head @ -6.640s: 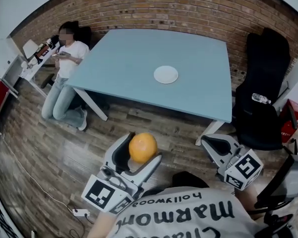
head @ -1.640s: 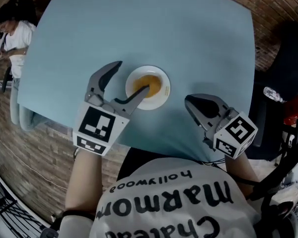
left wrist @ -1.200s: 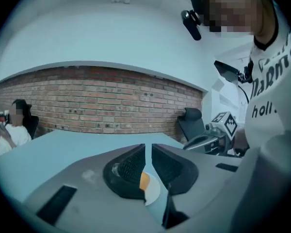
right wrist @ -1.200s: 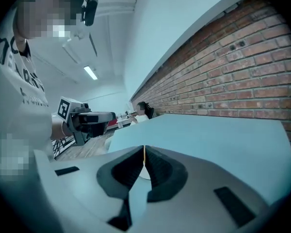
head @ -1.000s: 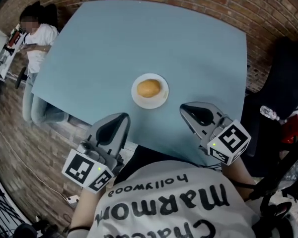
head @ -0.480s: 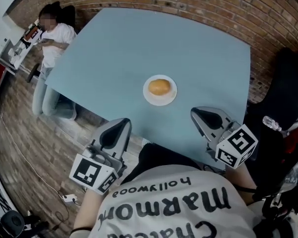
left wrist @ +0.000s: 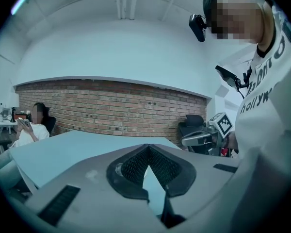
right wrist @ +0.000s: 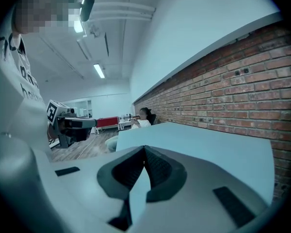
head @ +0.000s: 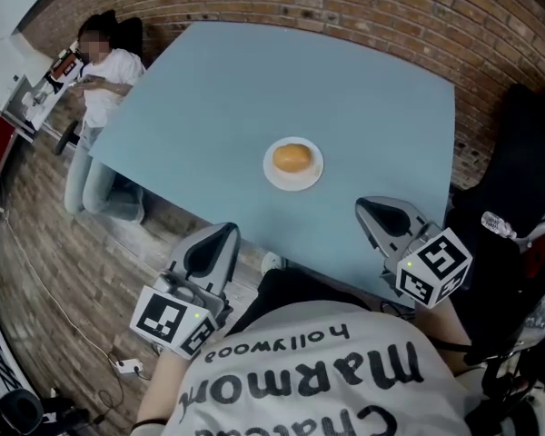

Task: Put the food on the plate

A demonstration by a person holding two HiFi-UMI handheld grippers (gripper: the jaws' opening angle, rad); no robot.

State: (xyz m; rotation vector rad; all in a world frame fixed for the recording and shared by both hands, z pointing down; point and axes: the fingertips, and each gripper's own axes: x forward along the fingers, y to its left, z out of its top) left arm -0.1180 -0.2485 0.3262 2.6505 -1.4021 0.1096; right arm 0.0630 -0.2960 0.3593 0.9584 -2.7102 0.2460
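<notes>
Your food (head: 292, 157), 1 round orange piece, sits on the white plate (head: 312, 176) near the middle of the blue table (head: 218, 89), so the job as stated looks done from here. Your left gripper (head: 225, 232) hangs off the table's near edge, over the floor, with its 2 jaws closed tip to tip and nothing between them. Your right gripper (head: 367, 207) hovers over the table's near right corner, well apart from the plate. Its jaws also meet at the tips with nothing gripped. Neither gripper touches the food or the plate. You have no other food in sight on the table, so nothing seems left to carry. At most, check that the piece rests steady inside the rim.
</notes>
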